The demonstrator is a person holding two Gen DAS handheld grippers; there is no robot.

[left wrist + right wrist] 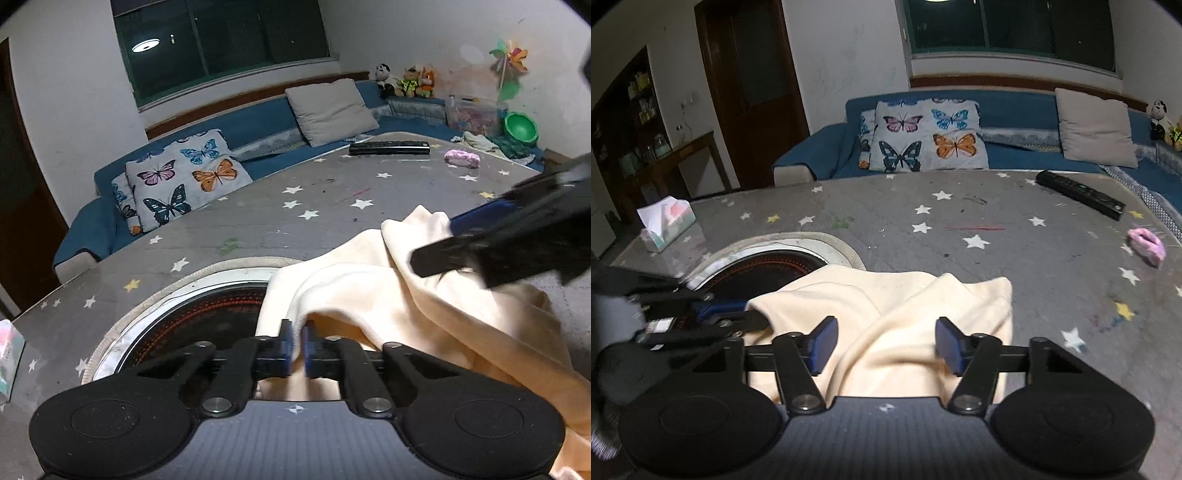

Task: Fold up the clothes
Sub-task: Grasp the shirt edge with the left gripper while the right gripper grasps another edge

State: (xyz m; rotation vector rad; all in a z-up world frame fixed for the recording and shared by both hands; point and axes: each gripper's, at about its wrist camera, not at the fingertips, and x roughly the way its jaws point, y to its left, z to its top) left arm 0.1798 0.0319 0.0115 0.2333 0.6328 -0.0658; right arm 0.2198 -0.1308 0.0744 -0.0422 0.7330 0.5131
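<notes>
Left gripper (298,349) is clamped on an edge of the cream garment (388,306), cloth bunched up between its blue pads, likely to anchor that side. Right gripper (886,345) has its fingers spread wide, cloth lying loose between and ahead of them, nothing pinched. Garment sits crumpled on the star-print table (960,229), part draped over the round burner inset (192,325) just left of the left fingers
</notes>
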